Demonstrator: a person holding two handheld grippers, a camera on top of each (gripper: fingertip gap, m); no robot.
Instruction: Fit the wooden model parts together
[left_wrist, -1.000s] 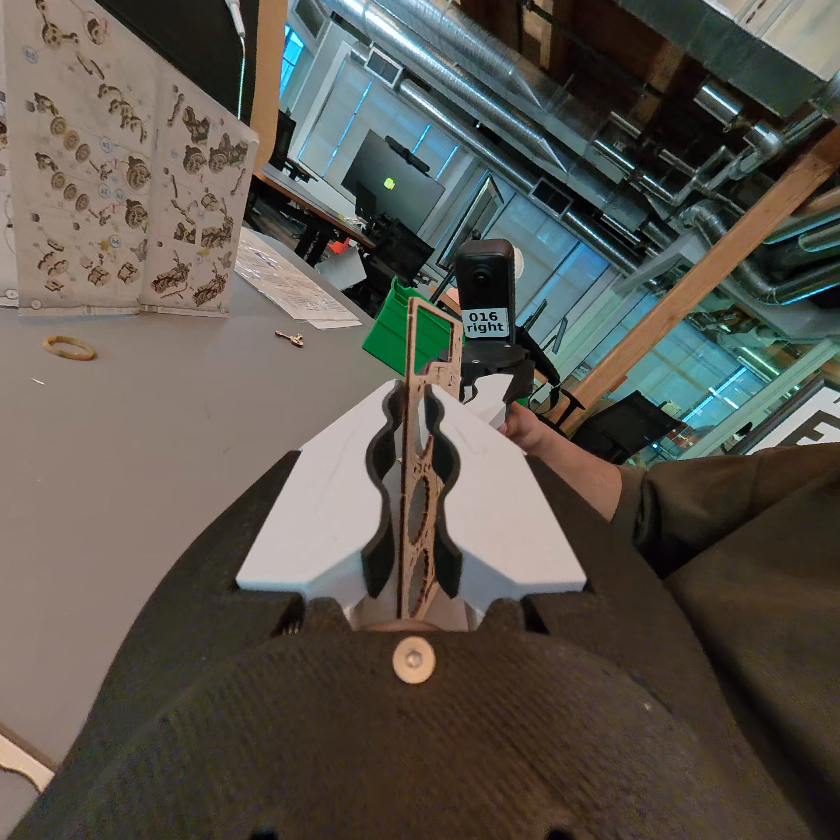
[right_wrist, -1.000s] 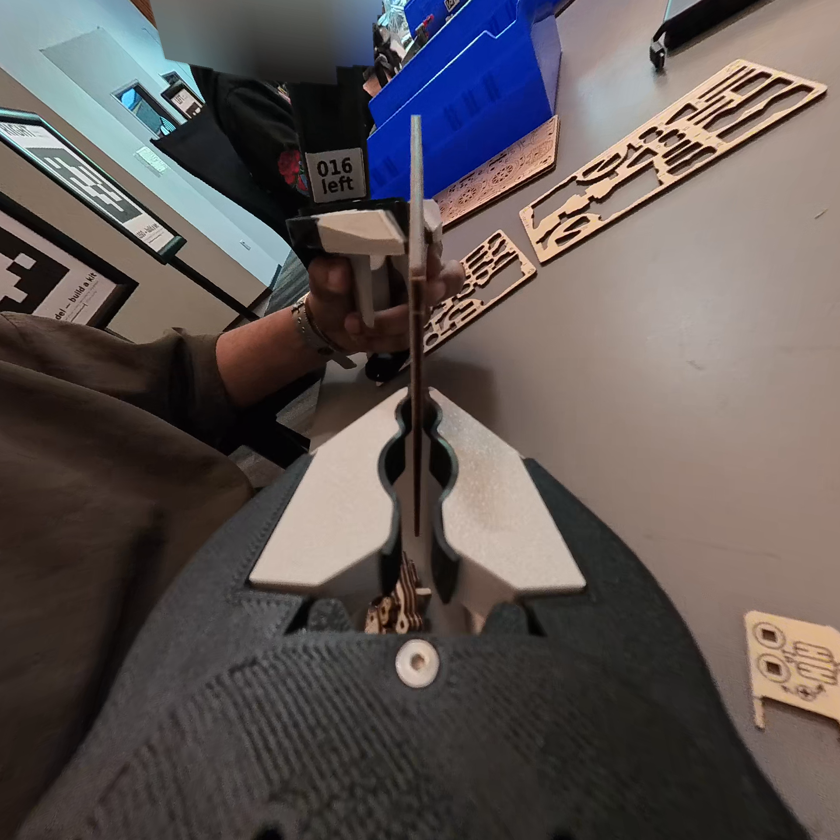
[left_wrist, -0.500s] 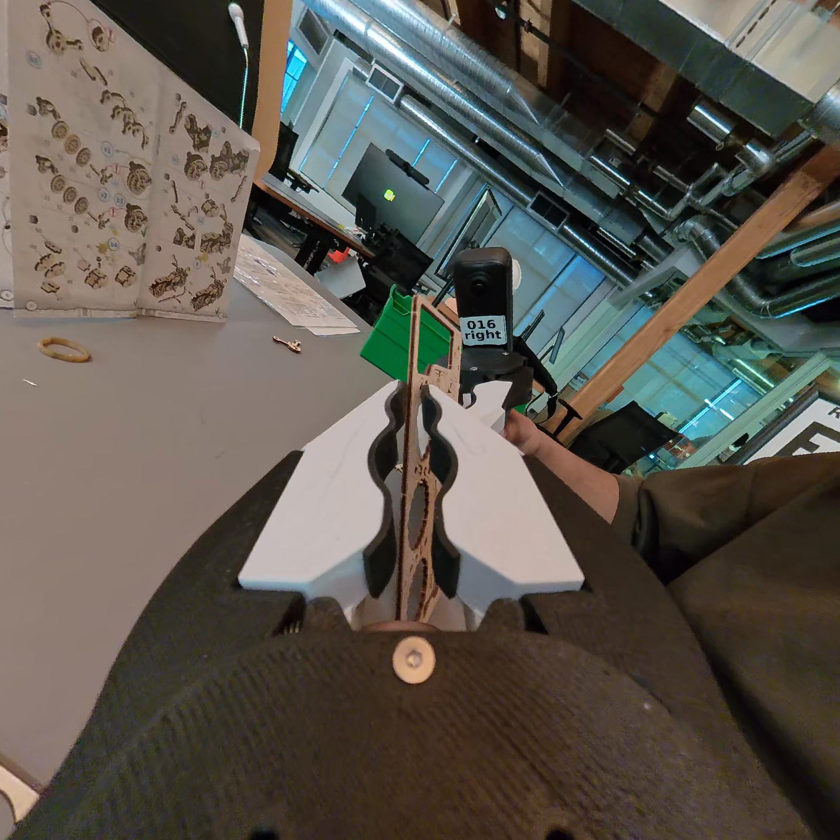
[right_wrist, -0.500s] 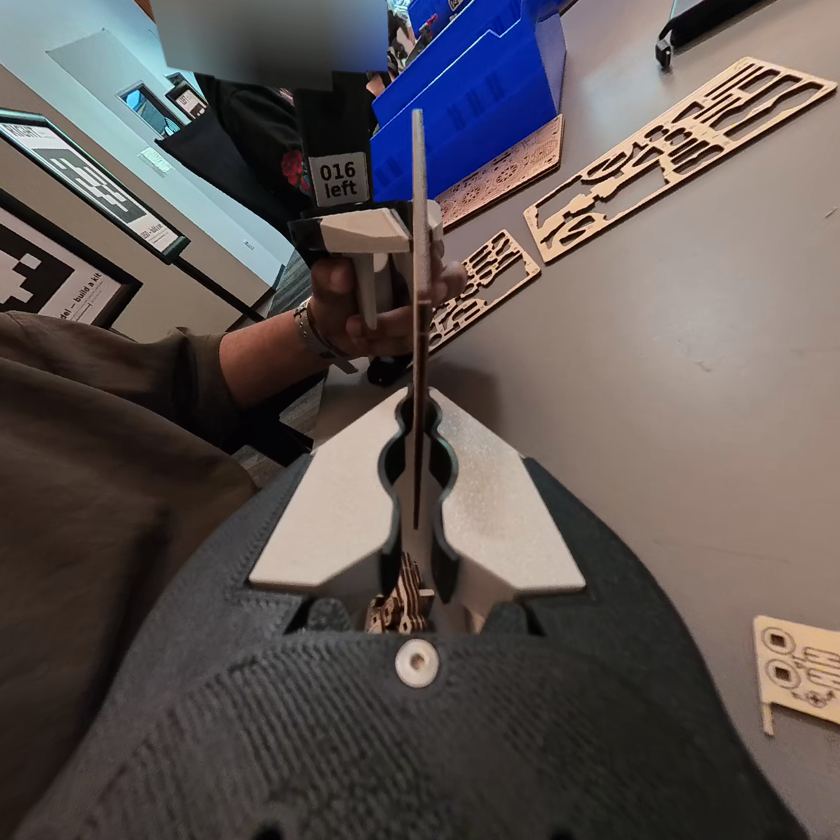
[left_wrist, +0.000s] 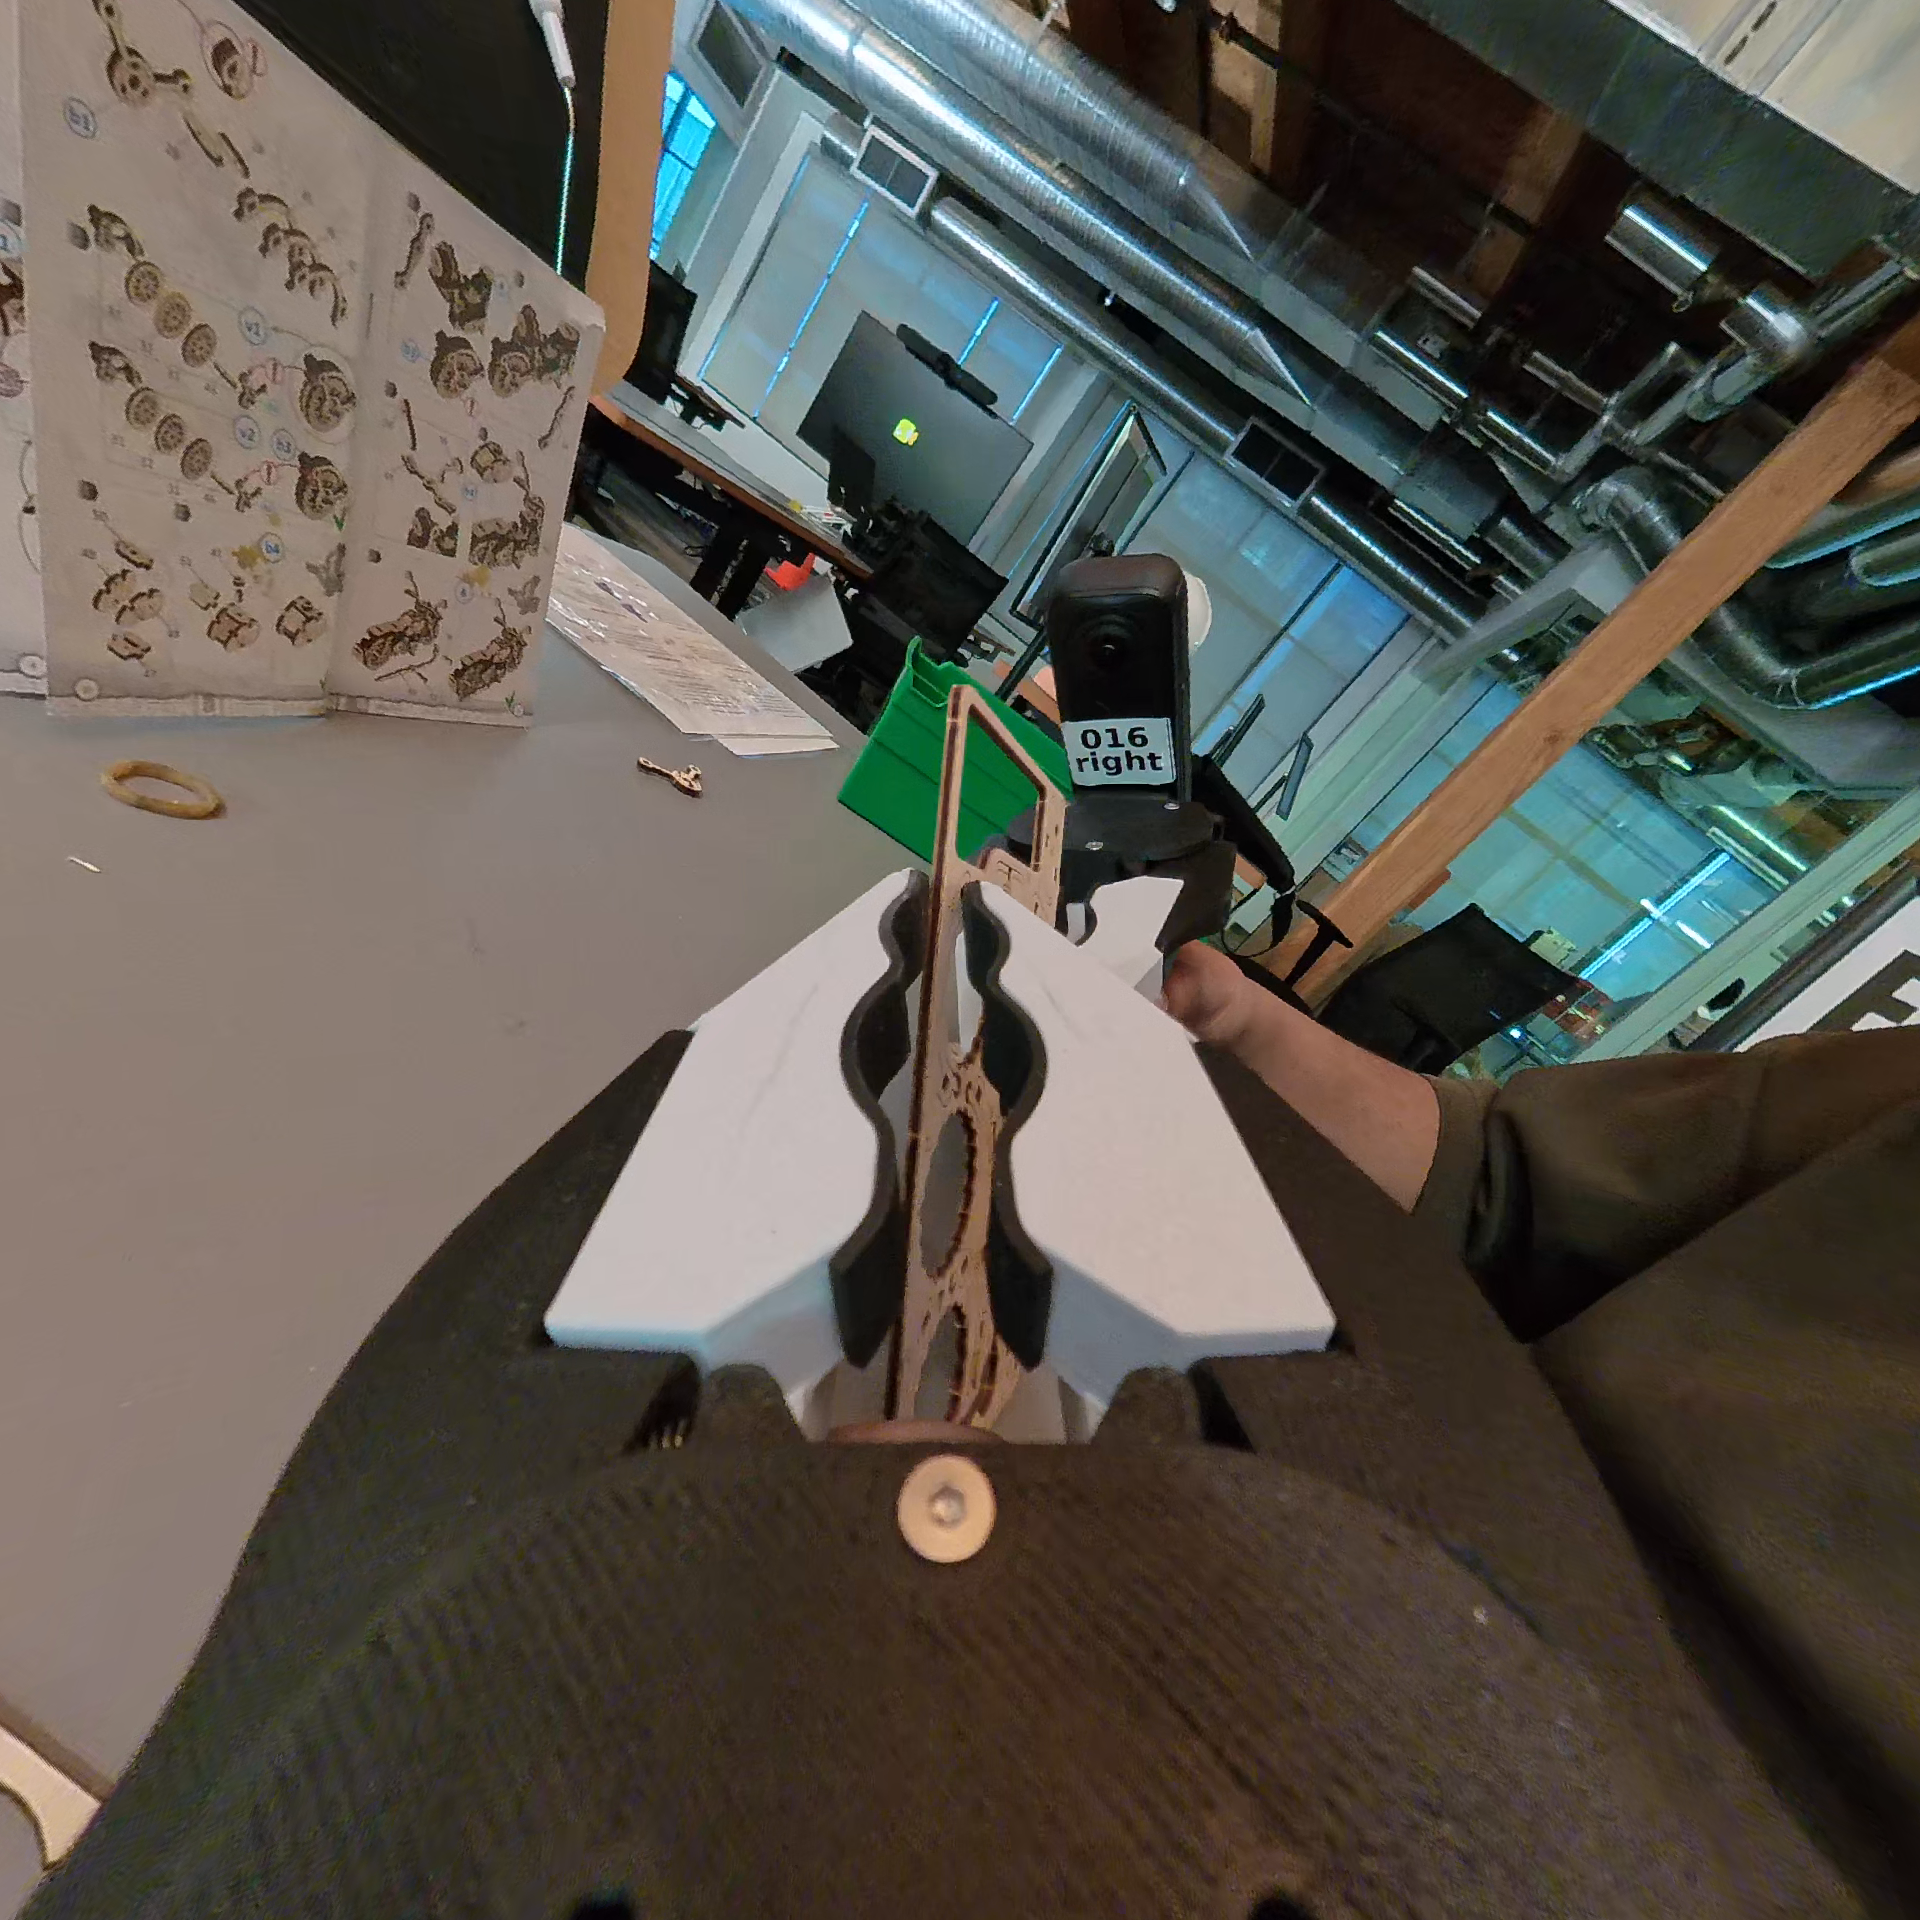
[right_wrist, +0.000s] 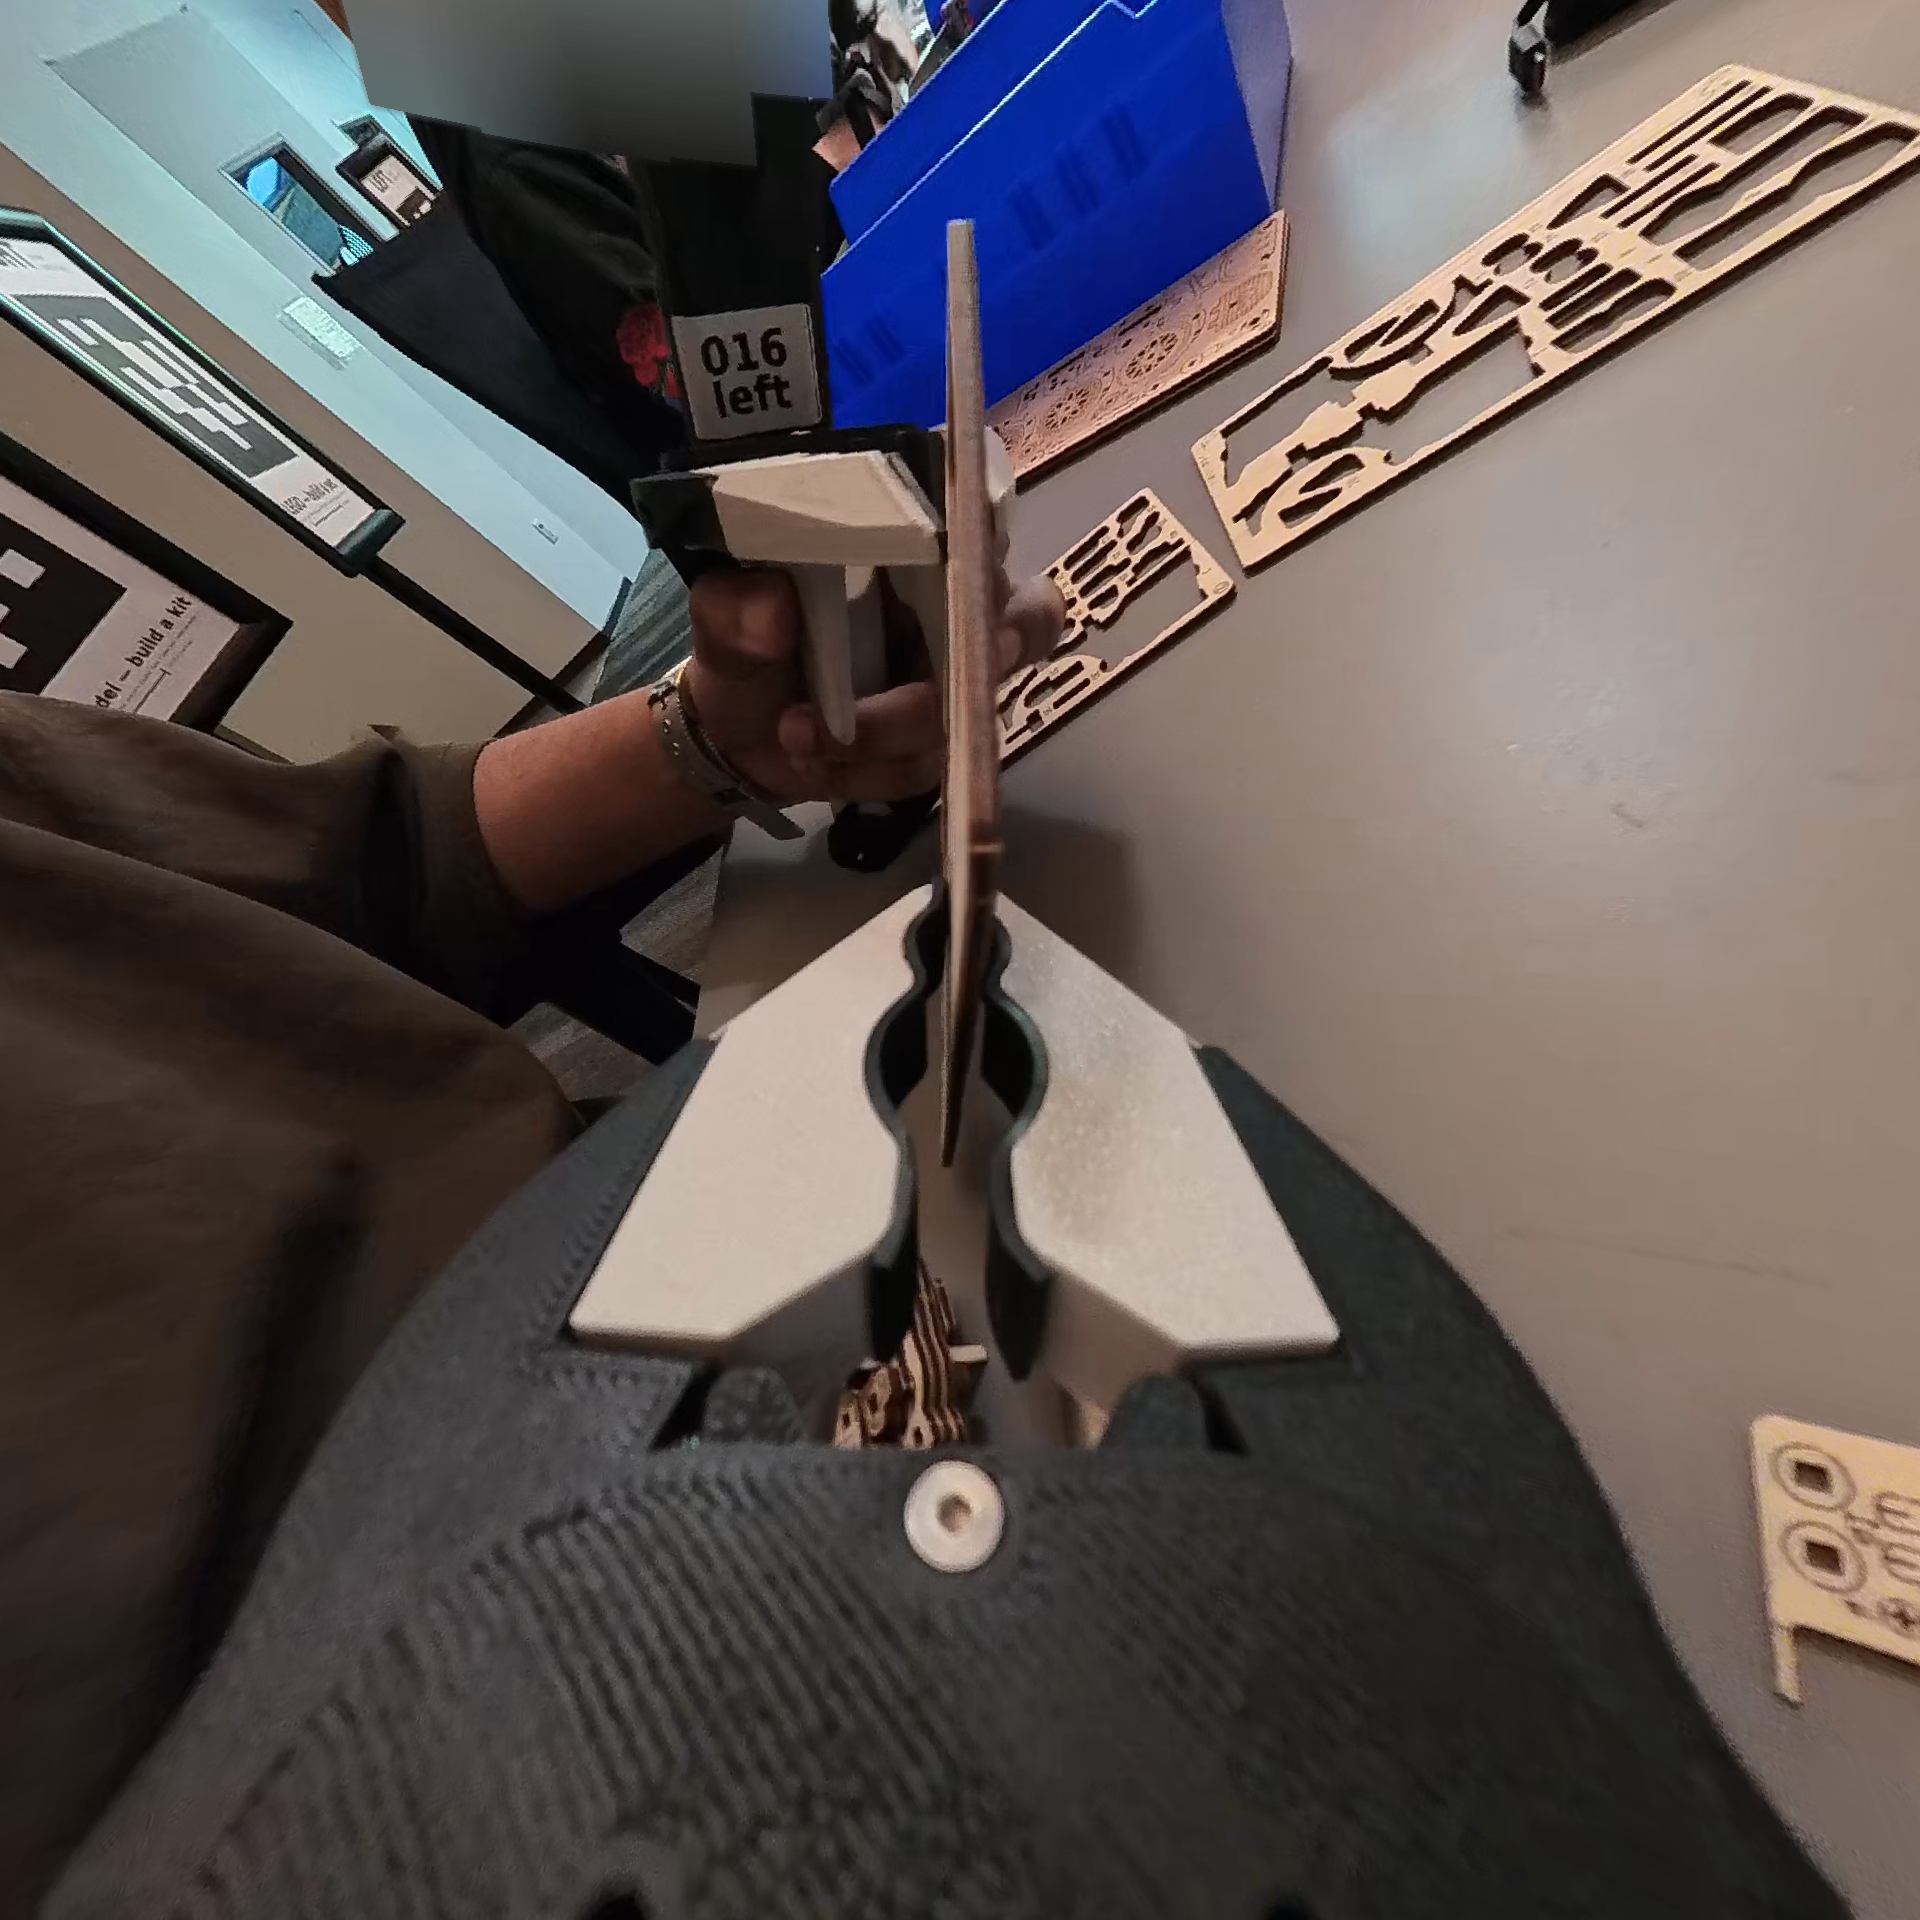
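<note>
A thin laser-cut wooden sheet (left_wrist: 940, 1049) stands edge-on between my two grippers. My left gripper (left_wrist: 940, 904) is shut on one end of it, the sheet running up past the fingertips. In the right wrist view the same sheet (right_wrist: 966, 623) runs from the left gripper (right_wrist: 940, 488) into my right gripper (right_wrist: 961, 925), whose tips close on its other end. The right gripper also shows in the left wrist view (left_wrist: 1117, 914), just behind the sheet's far end. A small wooden part (right_wrist: 914, 1392) sits deep between the right fingers.
On the grey table (left_wrist: 312, 1039) are an upright instruction sheet (left_wrist: 281, 416), a wooden ring (left_wrist: 161, 788), a small wooden piece (left_wrist: 673, 774) and a green bin (left_wrist: 914, 769). The right wrist view shows a blue bin (right_wrist: 1060, 229), punched-out wooden sheets (right_wrist: 1558, 270) (right_wrist: 1122, 603) and a small sheet (right_wrist: 1839, 1548). Some 6 centimetres of space lies between my two pairs of fingers.
Both grippers keep their hold on the sheet. The sheet has tilted slightly in the right wrist view; otherwise the two grippers have hardly moved.
</note>
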